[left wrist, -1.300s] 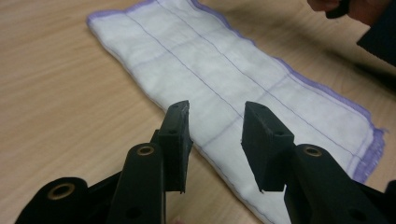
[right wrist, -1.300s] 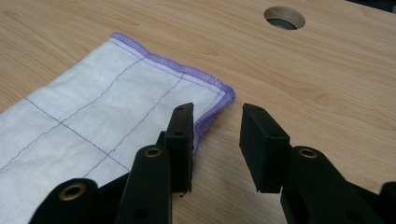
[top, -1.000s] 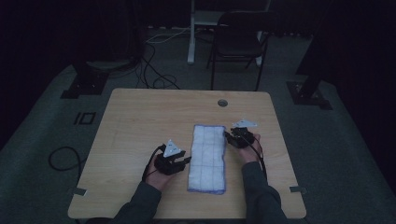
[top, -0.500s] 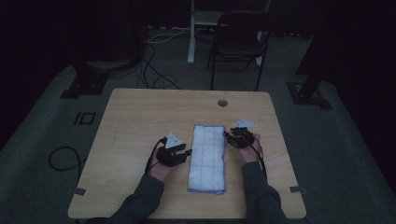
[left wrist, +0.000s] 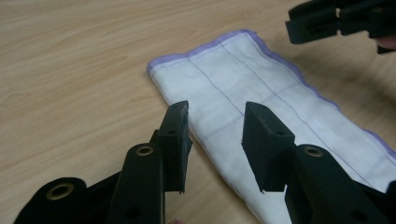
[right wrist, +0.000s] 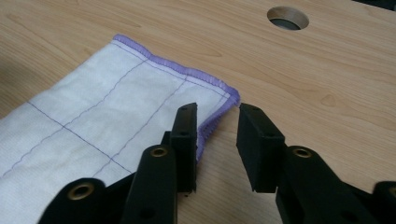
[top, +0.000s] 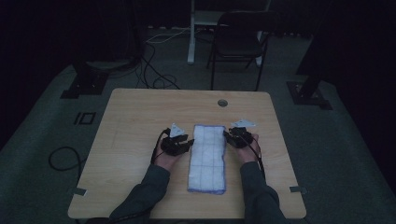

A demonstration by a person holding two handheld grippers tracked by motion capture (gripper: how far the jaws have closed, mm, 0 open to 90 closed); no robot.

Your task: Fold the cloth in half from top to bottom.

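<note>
Flanking the cloth [top: 207,157] with both claws on the table [top: 135,116].

My left claw [left wrist: 215,135] gapes over the cloth's long edge, gripping nothing. My right claw [right wrist: 217,128] has just been narrowing, its jaws straddling the cloth's purple-hemmed far corner, pads not yet pressing. The cloth lies flat, lengthwise between my hands.
</note>
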